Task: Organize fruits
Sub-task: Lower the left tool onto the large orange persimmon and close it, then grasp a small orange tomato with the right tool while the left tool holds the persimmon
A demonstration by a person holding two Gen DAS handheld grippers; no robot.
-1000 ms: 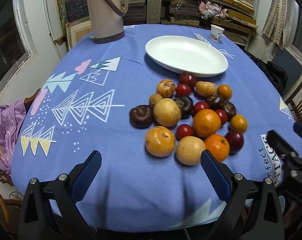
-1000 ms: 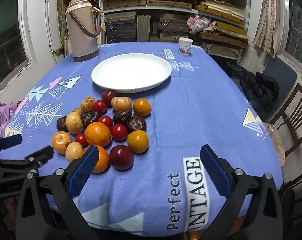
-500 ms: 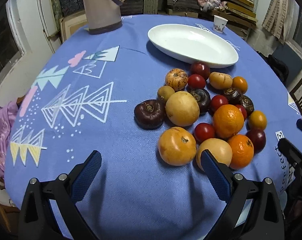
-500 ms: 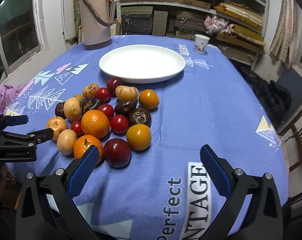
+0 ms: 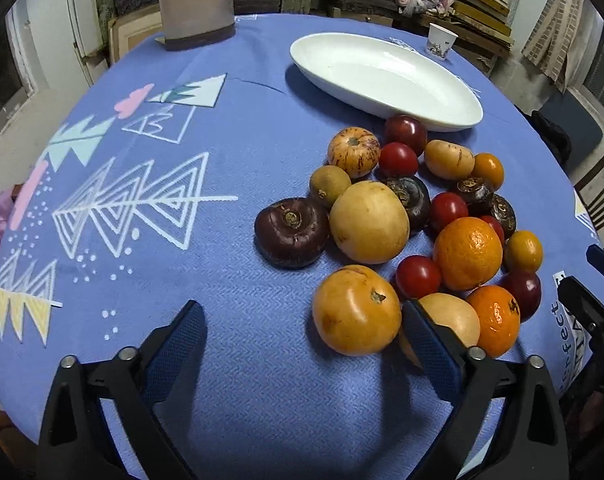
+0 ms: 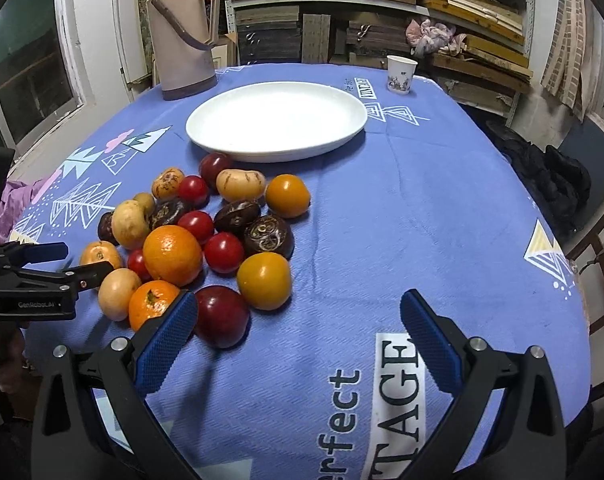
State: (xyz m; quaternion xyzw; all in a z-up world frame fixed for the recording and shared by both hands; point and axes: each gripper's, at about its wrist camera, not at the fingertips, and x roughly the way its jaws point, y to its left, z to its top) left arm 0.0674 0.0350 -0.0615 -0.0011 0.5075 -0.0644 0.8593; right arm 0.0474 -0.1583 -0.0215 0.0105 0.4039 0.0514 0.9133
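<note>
A pile of several fruits lies on the blue tablecloth: an orange persimmon-like fruit (image 5: 356, 310), a pale round fruit (image 5: 368, 222), a dark purple fruit (image 5: 291, 232), oranges (image 5: 468, 253) and red tomatoes. An empty white oval plate (image 5: 386, 76) sits behind the pile; it also shows in the right wrist view (image 6: 278, 120). My left gripper (image 5: 302, 340) is open and empty, low over the cloth just before the persimmon-like fruit. My right gripper (image 6: 298, 332) is open and empty, its left finger beside a dark red plum (image 6: 221, 322).
A beige thermos (image 6: 184, 32) stands at the back left of the table, and a small paper cup (image 6: 400, 74) at the back right. Shelves of stacked wood fill the background. A wooden chair (image 6: 600, 264) stands off the right edge.
Both grippers have moved forward toward the fruit pile, so the fruits appear larger and nearer. Both stay open and empty.
</note>
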